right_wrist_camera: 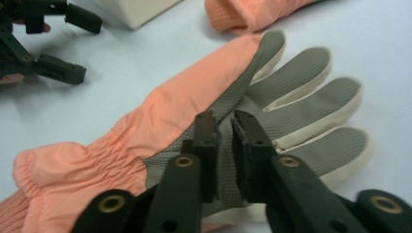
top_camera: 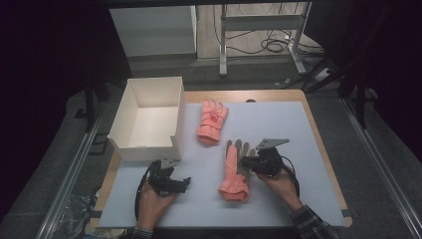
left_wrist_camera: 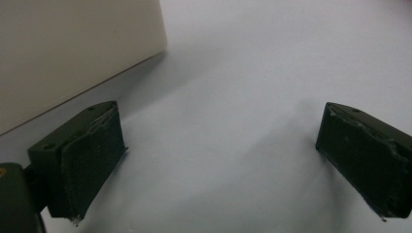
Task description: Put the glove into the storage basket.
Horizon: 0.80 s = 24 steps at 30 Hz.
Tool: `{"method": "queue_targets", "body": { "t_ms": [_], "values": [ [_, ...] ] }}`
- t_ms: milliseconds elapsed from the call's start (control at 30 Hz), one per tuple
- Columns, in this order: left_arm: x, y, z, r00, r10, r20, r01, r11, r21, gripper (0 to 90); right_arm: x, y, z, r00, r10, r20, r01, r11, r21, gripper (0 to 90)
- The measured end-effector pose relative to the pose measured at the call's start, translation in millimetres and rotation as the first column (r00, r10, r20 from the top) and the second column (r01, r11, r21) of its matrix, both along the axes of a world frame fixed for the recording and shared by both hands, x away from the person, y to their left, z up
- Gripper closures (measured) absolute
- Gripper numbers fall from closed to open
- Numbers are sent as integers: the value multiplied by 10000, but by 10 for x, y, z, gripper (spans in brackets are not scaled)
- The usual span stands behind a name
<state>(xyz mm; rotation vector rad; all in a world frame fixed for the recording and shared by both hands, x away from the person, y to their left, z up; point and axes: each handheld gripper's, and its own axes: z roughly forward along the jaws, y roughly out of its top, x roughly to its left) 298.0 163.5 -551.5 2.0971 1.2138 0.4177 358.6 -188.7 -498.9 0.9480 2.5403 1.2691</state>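
- The right gripper [top_camera: 247, 161] rests on the near glove [top_camera: 235, 169], and in the right gripper view its own point [right_wrist_camera: 224, 125] sits over the grey palm mesh. The jaws stand a narrow gap apart, with the mesh showing between them; whether the pads actually pinch the fabric I cannot tell.
- The near glove [right_wrist_camera: 204, 131] lies flat under those jaws, partly folded so that the salmon-pink back overlaps the grey palm. Its grey and cream fingers spread away beyond the jaw tips, and its knitted pink cuff lies back toward the hand that holds the gripper.
- The far glove [top_camera: 212, 122], also pink, lies beyond the right gripper on the blue-white mat [top_camera: 278, 124], clear of the near glove. Its cuff [right_wrist_camera: 243, 14] shows past the near glove's fingertips.
- The left gripper [top_camera: 185, 183] sits across the near glove from the right one, well apart from it, low over bare mat. Its jaws stand wide apart [left_wrist_camera: 221, 145] with nothing between them.
- The white cardboard box [top_camera: 149, 119] stands open-topped just beyond the left gripper; one wall [left_wrist_camera: 73, 48] rises close ahead of its jaws.
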Motion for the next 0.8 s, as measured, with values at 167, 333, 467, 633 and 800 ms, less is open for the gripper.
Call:
{"method": "queue_targets", "body": {
  "t_ms": [167,333,467,633,800],
  "values": [
    [2,-1,1,10000,-3,-15,3,10000,13,31,-37,-73,70,9986,-248,459,263,9992,-307,703],
    [2,-4,-4,10000,16,19,-15,10000,-78,27,-95,-195,100,9944,-560,894,623,9956,-695,618],
    [0,-5,-5,10000,18,33,-17,10000,-89,23,-134,-310,106,9901,-832,1126,928,9922,-830,540],
    [3,-5,-4,10000,-52,-16,51,9999,-88,12,-177,-474,67,9824,-1289,1355,1443,9832,-1115,458],
    [-8,-18,6,10000,47,-50,-48,9999,-161,11,-198,-629,0,9756,-1688,1405,1869,9740,-1279,396]
  ]
}}
